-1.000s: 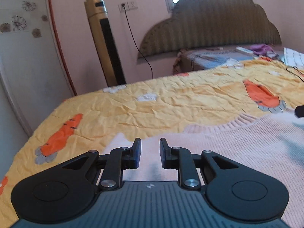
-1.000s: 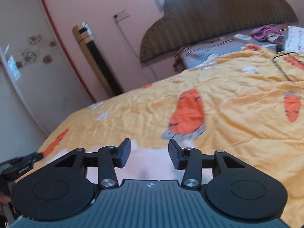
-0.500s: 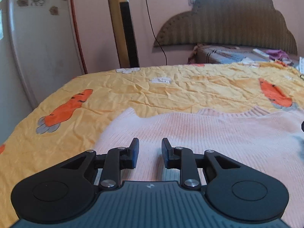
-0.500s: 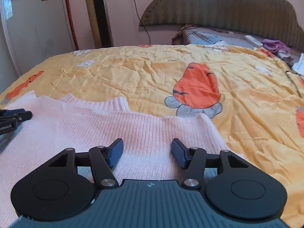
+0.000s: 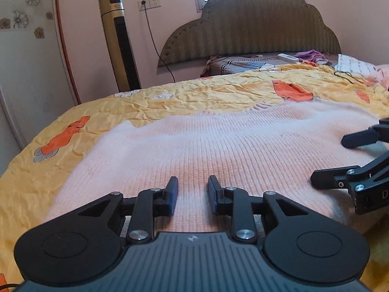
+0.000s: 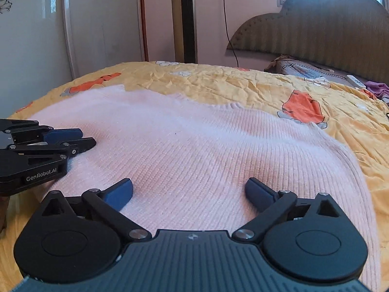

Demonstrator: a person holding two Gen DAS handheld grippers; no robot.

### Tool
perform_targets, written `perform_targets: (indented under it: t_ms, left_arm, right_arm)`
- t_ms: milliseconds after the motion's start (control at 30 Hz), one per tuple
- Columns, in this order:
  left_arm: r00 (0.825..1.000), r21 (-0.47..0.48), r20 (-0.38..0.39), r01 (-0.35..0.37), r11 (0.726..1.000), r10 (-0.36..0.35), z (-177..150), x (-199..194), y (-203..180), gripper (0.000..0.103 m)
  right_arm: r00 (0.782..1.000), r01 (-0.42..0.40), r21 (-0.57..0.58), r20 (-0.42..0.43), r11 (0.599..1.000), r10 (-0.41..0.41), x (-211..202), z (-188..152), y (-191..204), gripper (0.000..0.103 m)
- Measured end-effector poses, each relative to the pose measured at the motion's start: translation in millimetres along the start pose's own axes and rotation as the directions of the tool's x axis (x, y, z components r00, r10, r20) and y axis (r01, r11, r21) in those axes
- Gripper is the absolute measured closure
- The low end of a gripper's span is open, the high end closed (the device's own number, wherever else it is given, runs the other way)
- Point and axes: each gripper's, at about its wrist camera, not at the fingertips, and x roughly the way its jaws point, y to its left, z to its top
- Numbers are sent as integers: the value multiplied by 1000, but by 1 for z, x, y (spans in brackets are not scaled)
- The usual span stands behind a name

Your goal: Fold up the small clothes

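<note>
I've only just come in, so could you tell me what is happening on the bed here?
A person is working with two handheld grippers over a pale pink ribbed knit sweater spread flat on a yellow bedspread with orange carrot prints. The left gripper hangs over the sweater's near edge with a narrow gap between its fingers and nothing pinched. The right gripper is opening wide over the other side, with only flat fabric below it. No fold shows yet.

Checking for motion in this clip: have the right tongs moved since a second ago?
Yes. The right tongs have advanced over the pink sweater; the gold tower fan, earlier at left, now stands near the centre. Their jaws are opening, gripping nothing.
</note>
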Motion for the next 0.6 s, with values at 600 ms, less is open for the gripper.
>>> perform_targets:
  t_ms: [600]
  left_arm:
    - [1000,-131,-29,1,991,-5,-17,-3,37,73]
  right_arm:
    - [990,117,88,66,989,-123,-44,-28,-29,8]
